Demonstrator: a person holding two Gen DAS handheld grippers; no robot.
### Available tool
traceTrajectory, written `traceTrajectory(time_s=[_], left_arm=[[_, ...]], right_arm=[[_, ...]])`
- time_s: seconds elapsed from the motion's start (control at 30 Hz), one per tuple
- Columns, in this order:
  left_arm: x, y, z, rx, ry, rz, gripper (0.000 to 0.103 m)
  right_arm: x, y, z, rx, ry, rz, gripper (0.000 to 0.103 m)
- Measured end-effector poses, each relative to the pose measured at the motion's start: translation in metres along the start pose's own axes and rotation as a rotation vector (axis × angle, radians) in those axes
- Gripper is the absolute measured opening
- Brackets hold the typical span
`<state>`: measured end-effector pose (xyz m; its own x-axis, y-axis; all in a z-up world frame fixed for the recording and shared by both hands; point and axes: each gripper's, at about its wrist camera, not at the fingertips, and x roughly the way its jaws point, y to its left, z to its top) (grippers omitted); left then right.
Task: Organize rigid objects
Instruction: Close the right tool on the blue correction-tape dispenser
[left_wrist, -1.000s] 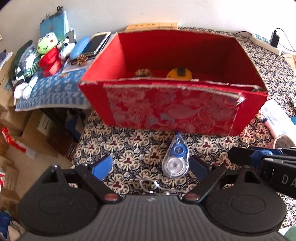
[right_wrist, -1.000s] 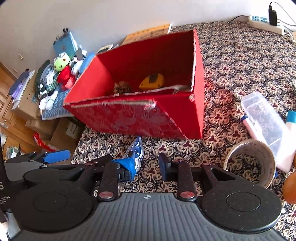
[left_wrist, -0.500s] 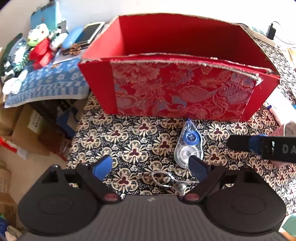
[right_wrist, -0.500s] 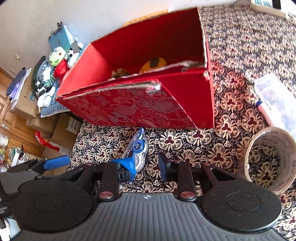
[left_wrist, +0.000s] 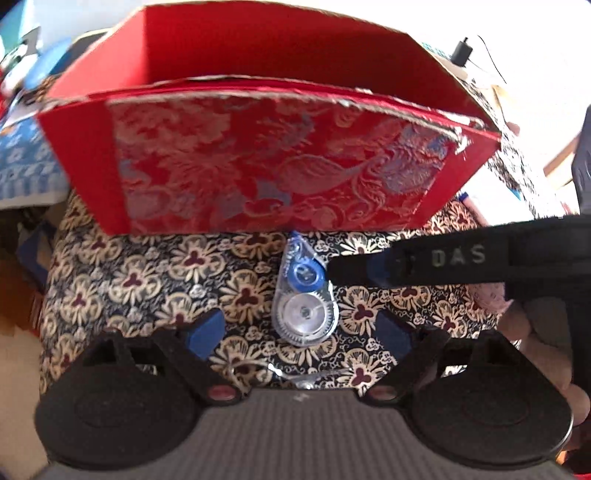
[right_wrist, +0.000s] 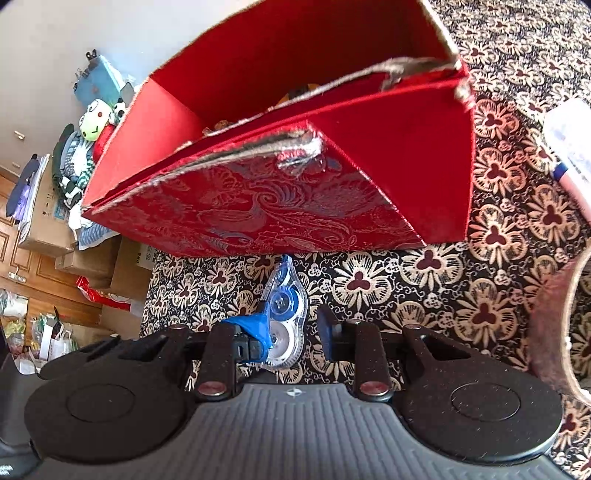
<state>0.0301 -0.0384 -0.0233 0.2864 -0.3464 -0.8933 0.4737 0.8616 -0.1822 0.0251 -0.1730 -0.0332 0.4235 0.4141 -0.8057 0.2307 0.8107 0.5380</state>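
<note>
Both grippers spread: left gripper (left_wrist: 301, 328) and right gripper (right_wrist: 293, 326) straddle the correction tape (left_wrist: 304, 295) before the red box (left_wrist: 266, 162).

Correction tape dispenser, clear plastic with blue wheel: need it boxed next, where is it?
The correction tape dispenser lies on the patterned cloth, just before the red box, between both open hand-held grippers.

Clear glossy plastic correction tape (left_wrist: 303, 300), brocade-faced box (left_wrist: 273, 170)
</note>
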Motion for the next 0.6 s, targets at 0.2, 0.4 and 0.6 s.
traceTrajectory(time_s=[0.2, 0.4, 0.6], left_arm=[[0.022, 0.004, 0.005, 0.040, 0.025, -0.046, 0.089], [0.037, 0.007, 0.011, 0.045, 0.054, -0.093, 0.080], [0.037, 0.003, 0.016, 0.068, 0.039, -0.128, 0.068]], right_arm=[[0.012, -0.002, -0.001, 0.019, 0.015, 0.003, 0.011], [0.018, -0.005, -0.001, 0.045, -0.003, 0.002, 0.010], [0.019, -0.008, -0.003, 0.047, -0.003, 0.037, 0.010]])
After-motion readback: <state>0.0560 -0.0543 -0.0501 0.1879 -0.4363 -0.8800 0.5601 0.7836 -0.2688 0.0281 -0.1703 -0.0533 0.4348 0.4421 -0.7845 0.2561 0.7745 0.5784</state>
